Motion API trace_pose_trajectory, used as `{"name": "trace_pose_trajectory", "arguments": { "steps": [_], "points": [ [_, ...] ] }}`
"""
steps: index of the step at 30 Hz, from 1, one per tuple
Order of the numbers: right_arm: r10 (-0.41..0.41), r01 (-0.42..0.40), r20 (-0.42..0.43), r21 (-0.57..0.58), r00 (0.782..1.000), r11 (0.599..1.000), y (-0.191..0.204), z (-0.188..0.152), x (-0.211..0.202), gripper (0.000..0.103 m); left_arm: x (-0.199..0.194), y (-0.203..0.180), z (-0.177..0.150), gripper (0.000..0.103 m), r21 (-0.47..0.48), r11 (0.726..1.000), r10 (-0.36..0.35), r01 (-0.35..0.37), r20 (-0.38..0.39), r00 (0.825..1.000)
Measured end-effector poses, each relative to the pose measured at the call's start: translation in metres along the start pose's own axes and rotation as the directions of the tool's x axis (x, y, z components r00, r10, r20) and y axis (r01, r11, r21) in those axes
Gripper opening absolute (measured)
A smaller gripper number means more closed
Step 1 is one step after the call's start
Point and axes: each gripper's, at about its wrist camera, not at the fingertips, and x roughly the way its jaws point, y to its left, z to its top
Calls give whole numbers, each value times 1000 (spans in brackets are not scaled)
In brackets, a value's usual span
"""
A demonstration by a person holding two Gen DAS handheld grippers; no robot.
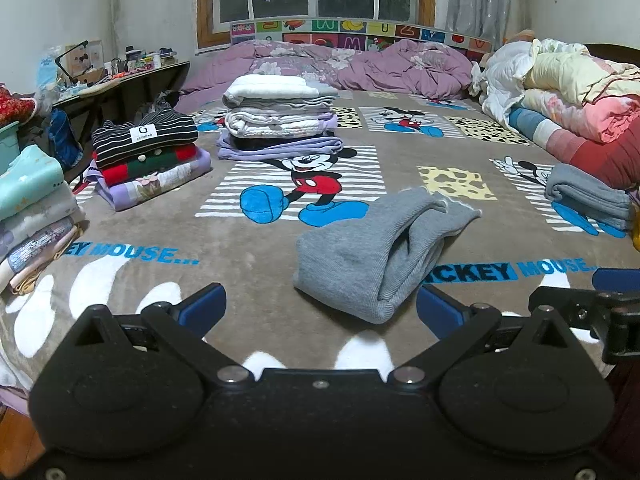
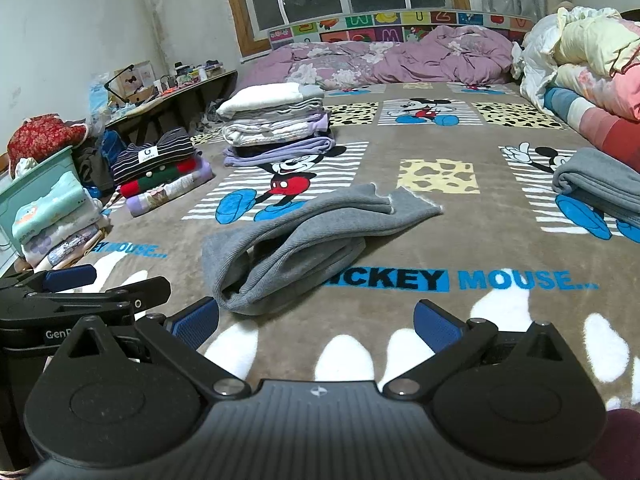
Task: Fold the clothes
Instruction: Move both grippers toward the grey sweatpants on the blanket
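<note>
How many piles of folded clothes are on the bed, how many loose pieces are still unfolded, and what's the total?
Folded stacks: 4: the tall stack, the striped-top stack, the mint-top stack, the grey folded stack.
Loose unfolded pieces: 1: the grey garment, lying crumpled on the blanket.
Total: 5.

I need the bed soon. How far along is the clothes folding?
Done: three folded stacks, the striped-topped one, the tall white-topped one and the mint-topped one, plus a folded grey piece. In hand: nothing; both grippers are open. Left: the rumpled grey knit garment.
</note>
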Motion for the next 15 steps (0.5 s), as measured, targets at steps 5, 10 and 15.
{"name": "trace_pose_trajectory", "arguments": {
  "steps": [5, 10, 15],
  "points": [
    [1, -1, 1, -1, 1000, 1000, 0, -1, 0, 103, 0, 1, -1, 103, 0, 1000, 4, -4, 2, 1000],
    [4, -4, 6, -2, 1000, 1000, -1, 0, -1, 103, 0, 0, 0, 103, 1, 1000, 4, -4, 1, 1000],
    [4, -4, 30, -17, 1000, 1000, 2, 0, -3, 103, 2, 0, -1, 103, -5, 1000, -2, 2, 3, 1000]
  ]
}}
